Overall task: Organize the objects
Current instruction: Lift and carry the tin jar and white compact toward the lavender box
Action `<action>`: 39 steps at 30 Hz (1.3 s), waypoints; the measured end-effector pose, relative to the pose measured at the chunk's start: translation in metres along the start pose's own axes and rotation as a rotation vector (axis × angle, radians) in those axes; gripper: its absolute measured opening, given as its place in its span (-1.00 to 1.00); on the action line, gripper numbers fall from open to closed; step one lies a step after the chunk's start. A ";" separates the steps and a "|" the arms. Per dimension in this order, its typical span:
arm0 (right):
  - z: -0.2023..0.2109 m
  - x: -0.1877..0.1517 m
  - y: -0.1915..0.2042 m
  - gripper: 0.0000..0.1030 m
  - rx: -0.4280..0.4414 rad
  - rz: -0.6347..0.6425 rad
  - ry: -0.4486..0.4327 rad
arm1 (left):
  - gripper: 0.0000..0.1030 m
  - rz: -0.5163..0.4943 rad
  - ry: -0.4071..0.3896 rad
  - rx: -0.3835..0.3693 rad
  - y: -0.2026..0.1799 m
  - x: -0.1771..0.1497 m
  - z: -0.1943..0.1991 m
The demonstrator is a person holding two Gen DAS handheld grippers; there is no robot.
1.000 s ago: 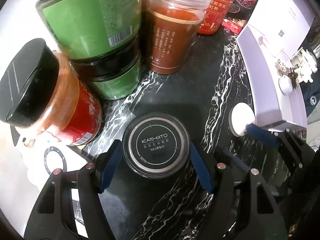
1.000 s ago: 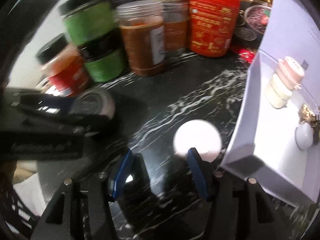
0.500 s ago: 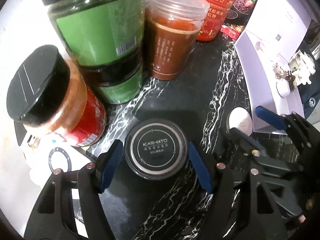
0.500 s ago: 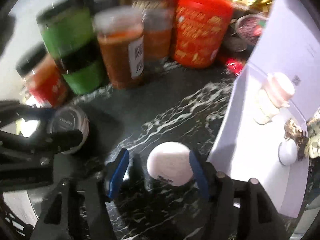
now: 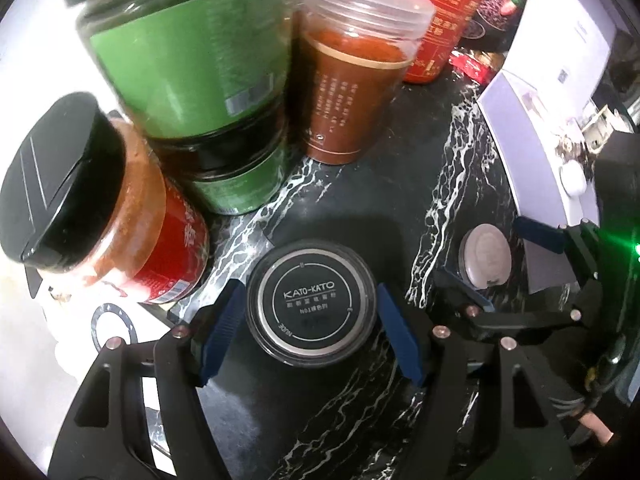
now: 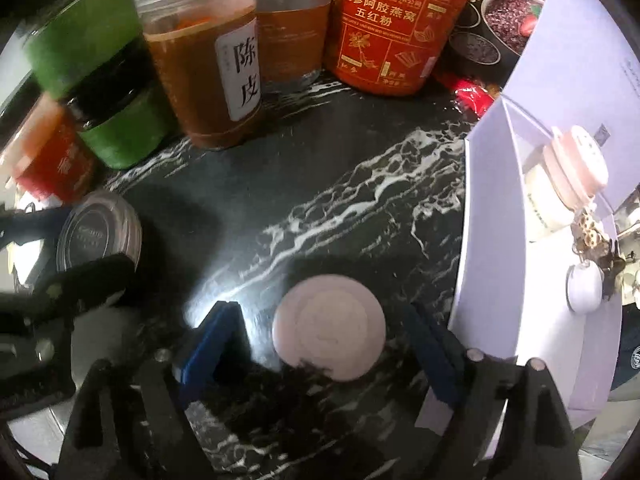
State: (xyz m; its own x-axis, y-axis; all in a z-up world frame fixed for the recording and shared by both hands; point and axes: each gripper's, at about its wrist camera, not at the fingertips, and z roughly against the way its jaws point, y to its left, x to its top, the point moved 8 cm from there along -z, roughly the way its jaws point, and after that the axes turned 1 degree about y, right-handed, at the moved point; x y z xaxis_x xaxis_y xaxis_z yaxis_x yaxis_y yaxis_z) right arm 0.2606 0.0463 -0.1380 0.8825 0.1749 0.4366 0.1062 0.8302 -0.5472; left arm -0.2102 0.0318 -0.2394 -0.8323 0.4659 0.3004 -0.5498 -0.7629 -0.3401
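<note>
A small round jar with a black KATO-KATO lid [image 5: 311, 303] stands on the black marble counter [image 5: 400, 184]. My left gripper [image 5: 310, 328] is open, its blue pads on either side of the jar with small gaps. A flat white round case [image 6: 329, 326] lies near the open white box [image 6: 500, 240]. My right gripper [image 6: 320, 344] is open around the case, which sits closer to the right pad. The case also shows in the left wrist view [image 5: 485, 256], and the jar in the right wrist view [image 6: 98, 236].
Tall jars crowd the back: two stacked green-label jars [image 5: 200, 92], a red chili jar with a black lid [image 5: 104, 200], a brown-label jar [image 5: 352, 80] and a red canister [image 6: 392, 24]. The white box holds a pink-capped bottle [image 6: 560, 184] and a keychain [image 6: 592, 256].
My right gripper has moved forward, so the white case now sits between its pads. My left gripper has stayed around the black-lidded jar.
</note>
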 end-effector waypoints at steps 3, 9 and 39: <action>0.004 -0.001 -0.006 0.44 -0.005 0.015 -0.004 | 0.29 -0.009 -0.006 -0.002 -0.003 0.000 0.000; 0.010 -0.006 -0.016 0.11 -0.009 0.098 -0.055 | 0.30 -0.046 -0.006 -0.010 -0.019 0.005 -0.007; 0.066 -0.186 -0.065 0.10 0.045 0.013 0.002 | 0.30 -0.257 0.054 -0.090 -0.139 -0.088 0.010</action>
State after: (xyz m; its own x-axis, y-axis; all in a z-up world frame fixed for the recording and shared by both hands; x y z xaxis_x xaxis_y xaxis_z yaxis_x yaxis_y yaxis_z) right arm 0.0595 -0.0050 -0.1362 0.8848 0.1849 0.4278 0.0736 0.8509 -0.5201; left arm -0.0599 0.0925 -0.2091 -0.6656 0.6642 0.3403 -0.7457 -0.5747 -0.3371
